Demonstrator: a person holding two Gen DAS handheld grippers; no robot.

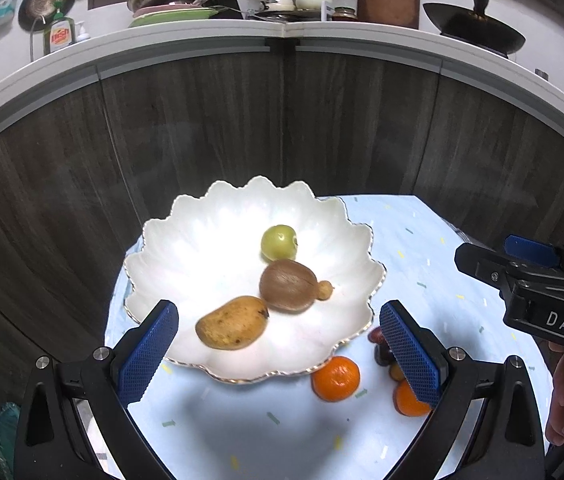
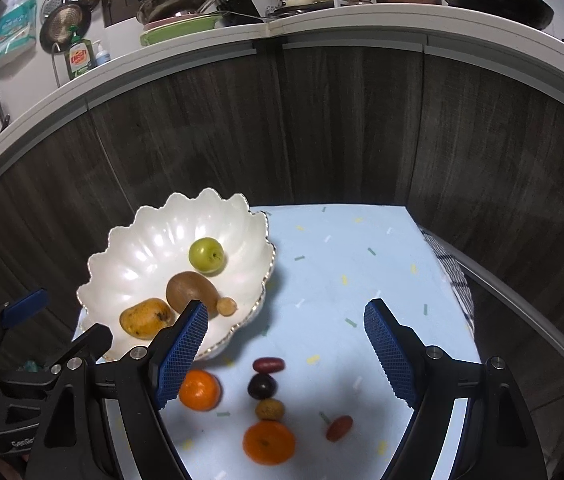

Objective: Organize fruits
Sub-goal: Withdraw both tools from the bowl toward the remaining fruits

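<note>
Hovering right gripper [image 2: 286,344], jaws spread, empty, over loose fruit; left gripper [image 1: 277,344] likewise empty. Next: descend on dark round plum [image 2: 261,385] just ahead, carry to white scalloped ceramic bowl [image 2: 129,248] front-left.

I'm looking at a pale blue table [image 2: 362,264] flecked with confetti marks — a white scalloped bowl [image 2: 129,256] sits at its left. Loose on the surface: one orange [image 2: 198,390] just beside the bowl, then a row — red date [image 2: 268,365], dark plum [image 2: 261,385], small brown fruit [image 2: 269,409], second orange [image 2: 268,442] — another red date [image 2: 339,428] lying apart.
</note>
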